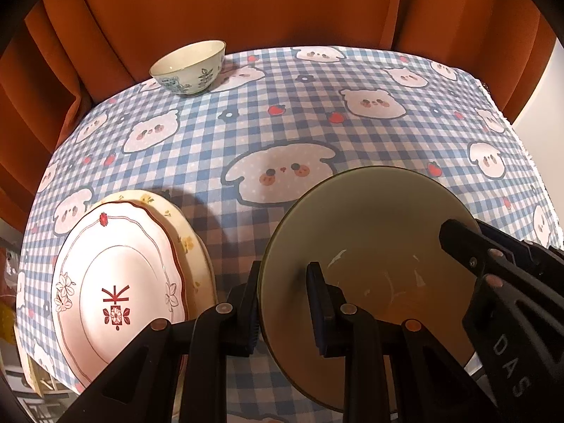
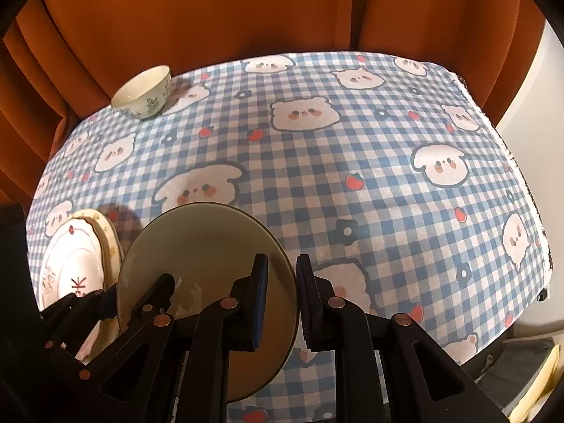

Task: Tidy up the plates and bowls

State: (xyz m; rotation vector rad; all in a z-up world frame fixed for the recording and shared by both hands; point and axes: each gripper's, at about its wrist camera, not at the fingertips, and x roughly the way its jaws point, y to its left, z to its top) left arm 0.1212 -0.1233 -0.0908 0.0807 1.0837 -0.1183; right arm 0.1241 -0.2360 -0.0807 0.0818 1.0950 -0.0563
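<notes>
plates first: at the left edge of the checked tablecloth [image 1: 299,134] lies a stack, a white plate with red trim [image 1: 116,282] resting on a cream plate with yellow flowers [image 1: 183,225] that peeks out from beneath on its far and right side. just right of that stack, held clear of the cloth and tilted, is the green plate [image 1: 370,232]. it is round, so no long axis matters; what matters is its rim. the left gripper [image 1: 282,303] is clenched on the plate's left rim, one finger under and one over, and the right gripper [image 2: 282,296] is clenched on the opposite rim the same way, so the plate hangs between the two hands. the stack lies to the left of both sets of jaws, touching nothing held, and the left hand is the nearer one to it. my guess is the green plate goes onto that stack, which means travelling leftward and then lowering flat; the left gripper's lower finger would likely meet the white plate first, so that is the risk. far back on the left, near the orange curtain [image 1: 246,10], stands a small patterned bowl [image 1: 190,67], well apart and out of the path. rightward the cloth carries nothing else.
</notes>
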